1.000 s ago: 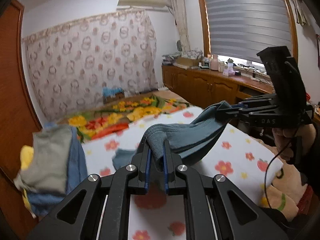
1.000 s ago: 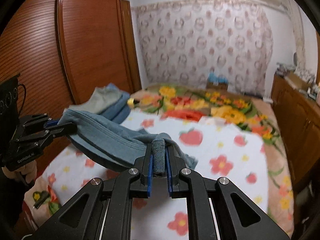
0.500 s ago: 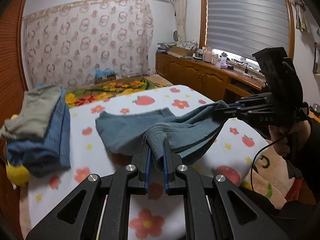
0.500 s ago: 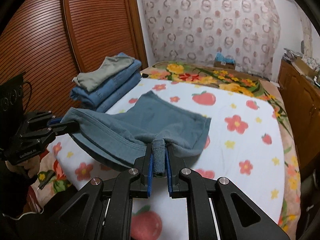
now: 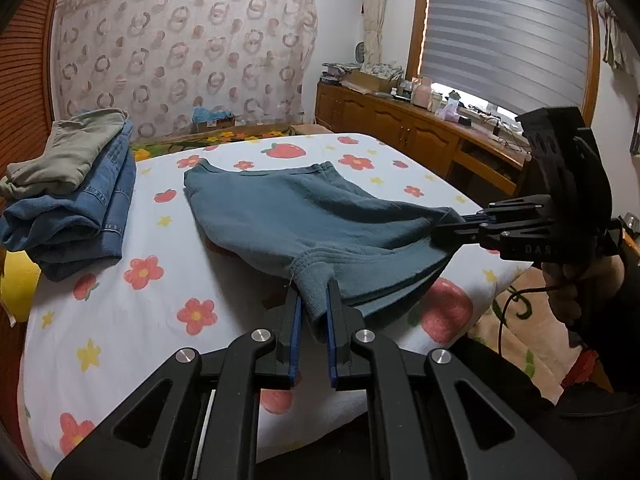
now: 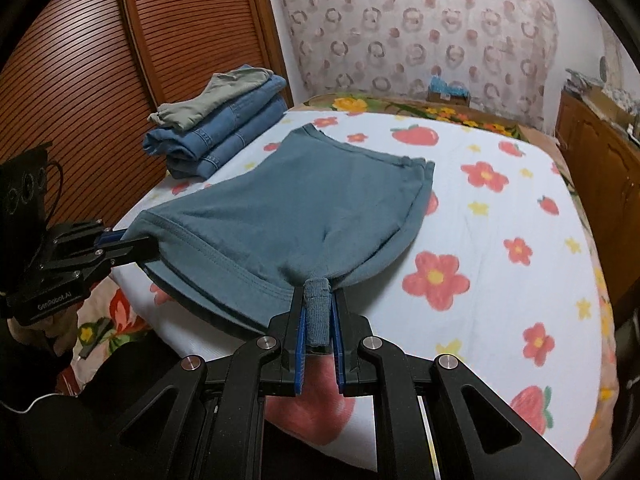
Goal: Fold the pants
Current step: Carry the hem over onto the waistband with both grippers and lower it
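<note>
Together, we clamp left gripper (image 5: 312, 312) and right gripper (image 6: 319, 322) tight on teal pants (image 6: 304, 208), spread over bed (image 6: 500, 240).

Near hem of the teal pants (image 6: 304, 208): sags past the bed edge, underside out of sight.
Sheet (image 5: 120, 320) beneath the pants: covered.
Left gripper (image 6: 132, 246) fingertips: buried in cloth.
Right gripper (image 5: 444, 232) tips: swallowed by the fold.
Yellow item (image 5: 16, 284): clipped by the frame, unidentifiable.
Counter clutter (image 5: 420, 92): too small to name.
</note>
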Demonstrator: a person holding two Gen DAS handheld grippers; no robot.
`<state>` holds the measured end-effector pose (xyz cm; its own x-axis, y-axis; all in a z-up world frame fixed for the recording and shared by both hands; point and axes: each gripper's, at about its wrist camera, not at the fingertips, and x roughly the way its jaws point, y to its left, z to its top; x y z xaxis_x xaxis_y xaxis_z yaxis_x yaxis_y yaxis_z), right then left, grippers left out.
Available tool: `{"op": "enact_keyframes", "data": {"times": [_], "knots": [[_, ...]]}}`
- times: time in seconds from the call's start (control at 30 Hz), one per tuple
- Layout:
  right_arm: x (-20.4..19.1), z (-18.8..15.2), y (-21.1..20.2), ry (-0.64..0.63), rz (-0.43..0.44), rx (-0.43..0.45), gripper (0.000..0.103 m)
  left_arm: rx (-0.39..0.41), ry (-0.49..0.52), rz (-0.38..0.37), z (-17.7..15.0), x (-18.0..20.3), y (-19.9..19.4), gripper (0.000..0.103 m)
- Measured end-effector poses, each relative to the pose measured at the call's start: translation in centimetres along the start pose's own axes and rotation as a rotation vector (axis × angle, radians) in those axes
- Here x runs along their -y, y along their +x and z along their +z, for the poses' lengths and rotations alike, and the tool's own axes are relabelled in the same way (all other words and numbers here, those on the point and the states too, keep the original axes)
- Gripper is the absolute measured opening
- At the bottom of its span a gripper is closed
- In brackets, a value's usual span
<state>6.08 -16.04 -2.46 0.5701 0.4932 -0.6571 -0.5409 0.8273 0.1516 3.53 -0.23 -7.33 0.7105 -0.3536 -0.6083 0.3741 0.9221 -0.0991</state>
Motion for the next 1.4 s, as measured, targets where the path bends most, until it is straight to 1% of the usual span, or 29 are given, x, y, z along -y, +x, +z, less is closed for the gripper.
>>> {"op": "enact_keyframes", "data": {"times": [0.07,0.27,0.4,0.53,0.83,0.9,0.97,1.13,1.27,1.4], "knots": [[0.0,0.2,0.0,0.0,0.001,0.004,0.011,-0.007,-0.009,0.015,-0.1,0.1,0.1,0.011],[-0.2,0.5,0.1,-0.002,-0.003,0.018,0.011,-0.006,-0.014,0.015,-0.2,0.2,0.0,0.011],[0.1,-1.1,-0.1,0.004,-0.002,0.035,0.011,0.008,-0.011,0.001,0.0,0.6,-0.5,0.011],[0.4,-1.6,-1.0,0.011,0.006,0.056,0.011,0.023,-0.01,-0.008,0.4,1.1,-1.3,0.011],[0.4,-2.0,-3.1,-0.002,0.009,0.092,0.011,0.066,0.002,-0.04,1.4,1.8,-3.1,0.011],[0.3,-2.1,-3.6,-0.007,0.011,0.101,0.011,0.088,0.004,-0.049,1.5,2.1,-3.8,0.011],[0.3,-2.1,-4.4,-0.009,0.01,0.119,0.011,0.113,0.005,-0.062,1.7,2.2,-4.5,0.011],[0.0,-2.3,-6.1,-0.018,0.018,0.164,0.011,0.145,0.013,-0.064,2.2,2.7,-5.9,0.011],[0.0,-2.3,-6.1,-0.026,0.016,0.168,0.011,0.146,0.006,-0.06,2.4,2.3,-5.6,0.011],[0.5,-2.0,-5.0,-0.022,0.006,0.153,0.011,0.124,-0.017,-0.053,2.4,1.4,-4.3,0.011]]}}
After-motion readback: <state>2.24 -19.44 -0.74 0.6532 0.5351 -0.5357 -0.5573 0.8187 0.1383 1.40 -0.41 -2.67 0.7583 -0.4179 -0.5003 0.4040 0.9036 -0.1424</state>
